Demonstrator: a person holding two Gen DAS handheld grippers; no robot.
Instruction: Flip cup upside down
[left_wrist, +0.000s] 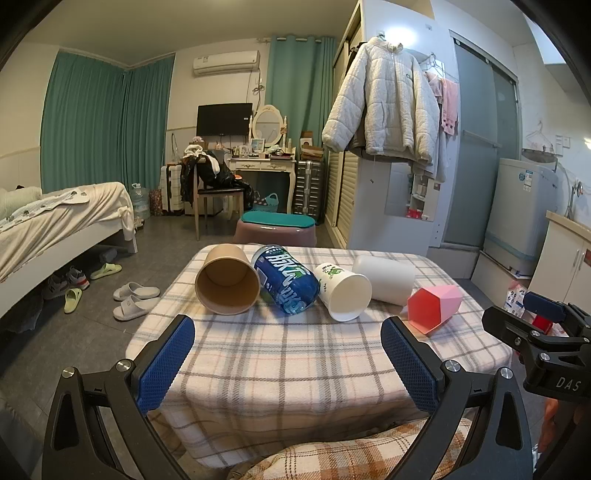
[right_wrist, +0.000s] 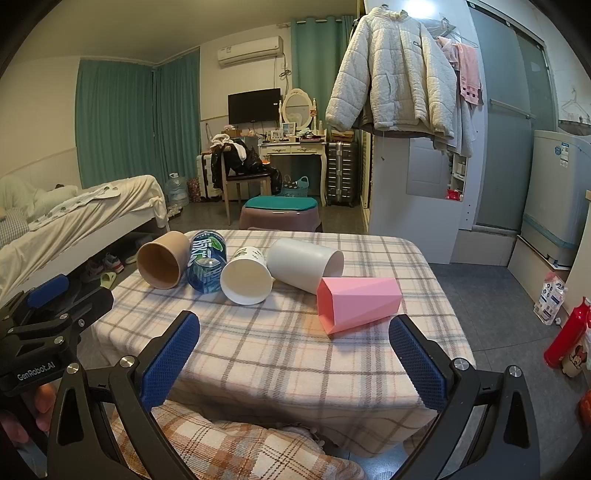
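Right wrist view: both hand-held grippers, right (right_wrist: 293, 347) and left (left_wrist: 288, 350), hang spread and empty, so pinch the pink cup (right_wrist: 358, 303) at lower centre, probably mid-body, before upending.

Five cups (left_wrist: 345, 291) – all on sides

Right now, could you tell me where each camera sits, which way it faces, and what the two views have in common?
Left wrist: on the left gripper, facing the checked table and the lying cups; its open blue pads show, with the right gripper at the right edge.
Right wrist: on the right gripper, facing the same table, nearest the pink cup; the left gripper shows at left.
Shared: table, five lying containers, bedroom.
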